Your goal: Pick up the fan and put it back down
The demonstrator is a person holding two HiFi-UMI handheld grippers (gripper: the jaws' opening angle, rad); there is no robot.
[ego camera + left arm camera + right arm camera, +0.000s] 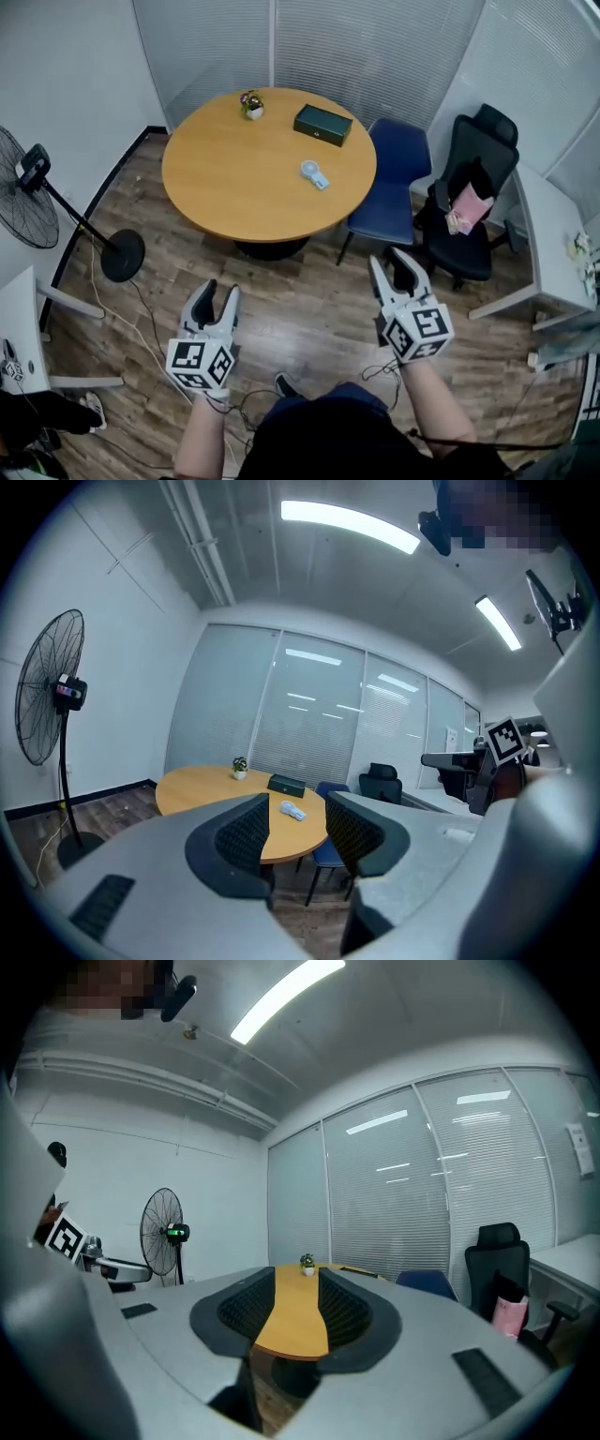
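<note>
No words, numbers or brand names can be read anywhere. The white cube on the left claw (221, 292) and the one on the right claw (388, 261) carry only black-and-white square marker patterns, not lettering.

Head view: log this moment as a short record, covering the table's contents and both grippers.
table: round wooden table
on it: handheld fan, green box, small potted plant
handheld fan: lying flat, untouched, right of centre
left gripper: jaws apart, empty, short of the table
right gripper: jaws apart, empty, short of the table
beside table: blue chair, standing fan
</note>
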